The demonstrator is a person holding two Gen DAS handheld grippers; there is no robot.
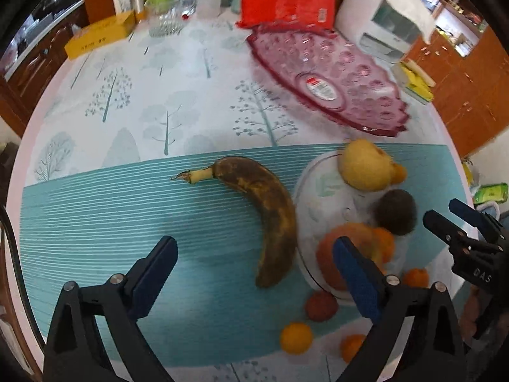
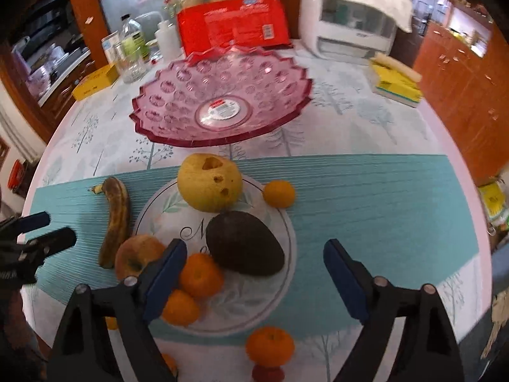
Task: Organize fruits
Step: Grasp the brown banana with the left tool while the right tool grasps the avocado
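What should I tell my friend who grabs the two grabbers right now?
Left gripper: open, empty, above the brown banana.
Right gripper: open, empty, above the avocado.
On the white plate: avocado, yellow fruit, some oranges. The banana lies on the teal mat beside the plate; more oranges sit loose around it.
Pink bowl: holds no fruit.
Done: nothing sorted yet. Left: all the fruit, probably into the bowl.

Browned, speckled banana (image 1: 267, 219); dark avocado (image 2: 243, 243) at plate's centre; yellow apple (image 2: 208, 181) at twelve o'clock; pink dimpled bowl (image 2: 222, 95); teal-striped, tree-printed tablecloth (image 1: 127, 102); blue-padded black grippers.
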